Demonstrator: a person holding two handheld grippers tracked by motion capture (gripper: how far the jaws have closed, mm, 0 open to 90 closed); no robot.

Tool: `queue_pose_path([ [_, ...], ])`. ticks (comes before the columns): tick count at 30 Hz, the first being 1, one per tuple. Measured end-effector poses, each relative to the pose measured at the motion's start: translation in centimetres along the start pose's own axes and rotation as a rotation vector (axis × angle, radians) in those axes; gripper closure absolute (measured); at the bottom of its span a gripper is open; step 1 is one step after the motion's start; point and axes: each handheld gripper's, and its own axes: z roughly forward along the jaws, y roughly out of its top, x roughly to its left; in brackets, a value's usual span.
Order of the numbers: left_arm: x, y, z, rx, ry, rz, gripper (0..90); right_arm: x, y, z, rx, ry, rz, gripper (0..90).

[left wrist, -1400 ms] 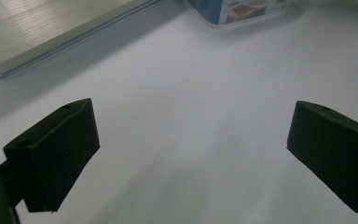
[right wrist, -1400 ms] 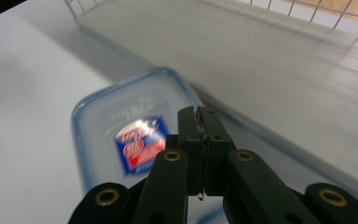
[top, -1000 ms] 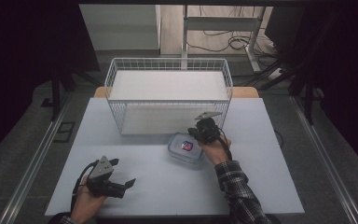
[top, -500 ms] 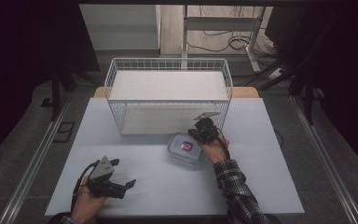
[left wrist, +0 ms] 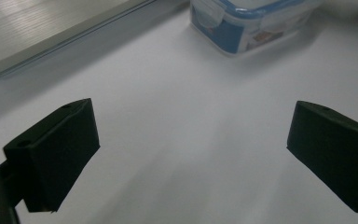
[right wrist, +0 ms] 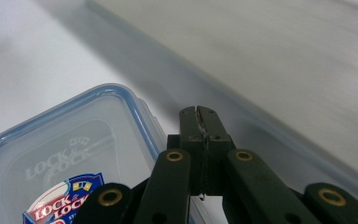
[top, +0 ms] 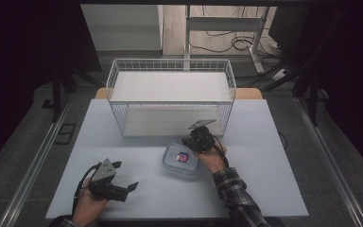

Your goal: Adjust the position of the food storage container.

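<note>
— Where's the box, and what are the tongs doing?

— The plastic container sits on the white table, just in front of the wire basket, lid on. My right gripper has its jaws pressed together with nothing between them, tips right at the lid's edge by the blue rim. My left gripper rests well apart from the box, jaws wide apart and empty.

— What worries you?

— With the jaws together I can only push or pry. If I'm going for a side latch, a shove from the tip could slide the whole box toward the basket instead of popping the flap — nothing is bracing it, since the left gripper is too far off to steady it. The tip could also skate off the smooth lid.

— Any writing?

— The lid is embossed "LOCK & LOCK", and the red-and-blue sticker repeats "LOCK & LOCK" — the rest is cut off.
</note>
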Motion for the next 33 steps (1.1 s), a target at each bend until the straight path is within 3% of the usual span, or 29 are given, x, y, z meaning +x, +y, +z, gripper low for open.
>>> queue_pose_path([
  [23, -0.3, 0.1, 0.1, 0.001, -0.014, 0.014, 1.5, 4.7, -1.3, -0.7, 0.02, 0.119, -0.071, 88.9],
  [29, -0.2, 0.1, 0.1, 0.006, -0.024, -0.005, 1.5, 5.0, -1.2, -1.6, 0.006, 0.103, -0.097, 88.2],
  [33, -0.2, 0.2, 0.1, 0.015, -0.041, -0.033, 2.4, 4.6, -2.0, -3.7, -0.027, 0.068, -0.087, 81.1],
])
